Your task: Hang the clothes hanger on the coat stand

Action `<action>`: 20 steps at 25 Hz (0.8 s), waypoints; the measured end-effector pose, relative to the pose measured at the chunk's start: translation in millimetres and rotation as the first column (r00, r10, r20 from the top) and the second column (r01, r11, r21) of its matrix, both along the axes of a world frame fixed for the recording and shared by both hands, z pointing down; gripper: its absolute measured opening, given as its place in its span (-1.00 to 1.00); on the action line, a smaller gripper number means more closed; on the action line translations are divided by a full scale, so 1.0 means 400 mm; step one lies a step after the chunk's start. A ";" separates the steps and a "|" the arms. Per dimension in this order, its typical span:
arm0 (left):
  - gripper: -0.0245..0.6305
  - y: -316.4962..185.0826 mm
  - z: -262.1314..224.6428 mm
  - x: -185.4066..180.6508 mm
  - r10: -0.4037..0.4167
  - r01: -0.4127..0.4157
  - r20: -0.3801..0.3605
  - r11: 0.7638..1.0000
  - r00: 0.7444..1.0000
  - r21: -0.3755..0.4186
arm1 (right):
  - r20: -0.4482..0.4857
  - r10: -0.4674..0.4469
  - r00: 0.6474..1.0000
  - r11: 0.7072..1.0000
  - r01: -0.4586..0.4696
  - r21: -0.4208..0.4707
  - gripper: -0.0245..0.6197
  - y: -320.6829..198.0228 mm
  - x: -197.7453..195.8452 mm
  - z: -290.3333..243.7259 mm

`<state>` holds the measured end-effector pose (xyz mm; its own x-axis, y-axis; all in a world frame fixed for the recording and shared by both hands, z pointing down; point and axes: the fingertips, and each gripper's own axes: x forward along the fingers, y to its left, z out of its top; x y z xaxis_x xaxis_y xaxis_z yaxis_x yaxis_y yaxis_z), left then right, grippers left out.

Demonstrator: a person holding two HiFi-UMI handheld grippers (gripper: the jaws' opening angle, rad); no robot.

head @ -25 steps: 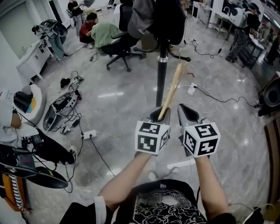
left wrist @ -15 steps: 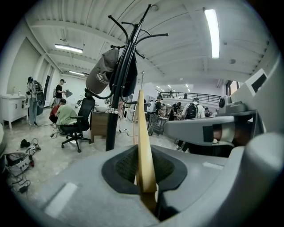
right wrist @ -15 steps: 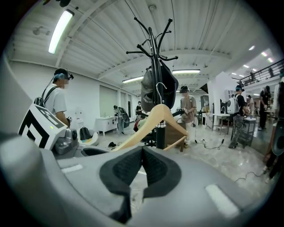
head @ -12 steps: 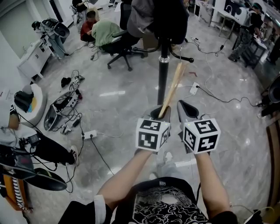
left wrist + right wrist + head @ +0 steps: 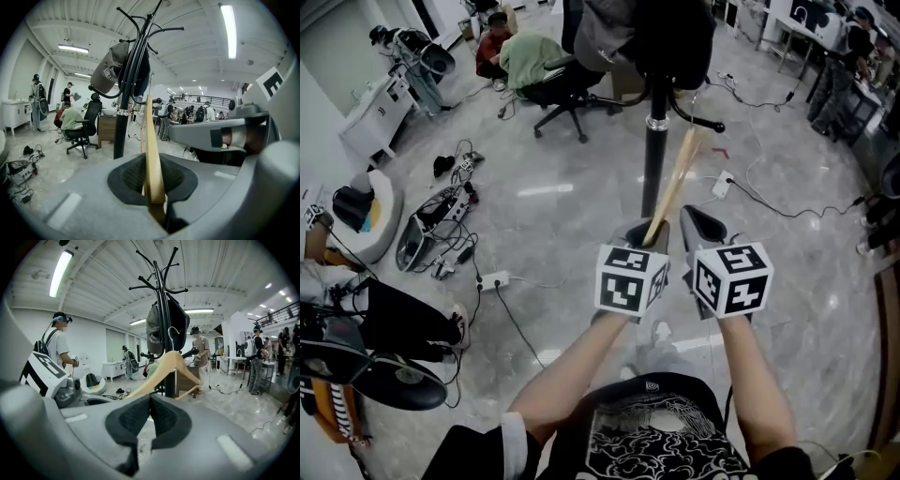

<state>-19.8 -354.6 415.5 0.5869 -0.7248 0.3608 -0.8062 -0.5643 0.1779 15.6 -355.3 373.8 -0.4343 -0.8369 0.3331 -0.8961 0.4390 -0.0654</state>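
**Hanger** (image 5: 675, 183): wood with a metal hook (image 5: 174, 332). It is gripped at the end of one arm and rises from the jaws up and forward. The hook end is near the stand's pole and sits on no peg. Gripping it by the arm's end likely leaves the hook free to reach a peg.

**Left gripper** (image 5: 645, 234): the pads pinch the hanger's arm edge-on. The wood stands upright between them in the left gripper view (image 5: 151, 154). It carries the whole hanger.

**Right gripper** (image 5: 698, 225): the pads are pressed together with nothing between them (image 5: 149, 416). It is held just beside the left gripper and level with it, touching nothing. It looks to be in reserve, perhaps to steady the hanger.

**Stand** (image 5: 654, 159): a black pole with curved pegs at the top (image 5: 164, 301), directly ahead. A cap (image 5: 108, 70) and a dark garment (image 5: 670, 37) take up some pegs, while the upper pegs look bare. Those are probably the ones to aim for.

**Floor** (image 5: 581, 216): pale and glossy, with cables (image 5: 502, 300) to the left and a chair (image 5: 562, 89) beyond.

**Progress**: judged to be at the approach, with the hanging not yet done.
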 end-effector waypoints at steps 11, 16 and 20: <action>-0.81 -0.046 0.055 0.012 -0.005 0.005 0.011 1.000 1.000 -0.031 | -0.006 -0.006 1.000 1.000 0.006 -0.016 -0.92 -0.046 0.010 0.022; -0.81 -0.071 0.074 0.021 -0.011 0.012 0.018 0.999 1.000 -0.040 | -0.009 -0.006 1.000 1.000 0.005 -0.024 -0.92 -0.068 0.025 0.034; -0.81 -0.088 0.081 0.023 -0.018 0.019 0.022 0.999 1.000 -0.044 | -0.011 -0.010 1.000 1.000 0.010 -0.025 -0.92 -0.079 0.029 0.034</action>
<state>-10.4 -389.7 447.8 0.5653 -0.7186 0.4050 -0.8203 -0.5413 0.1846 27.2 -386.8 387.3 -0.4388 -0.8238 0.3589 -0.8923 0.4465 -0.0662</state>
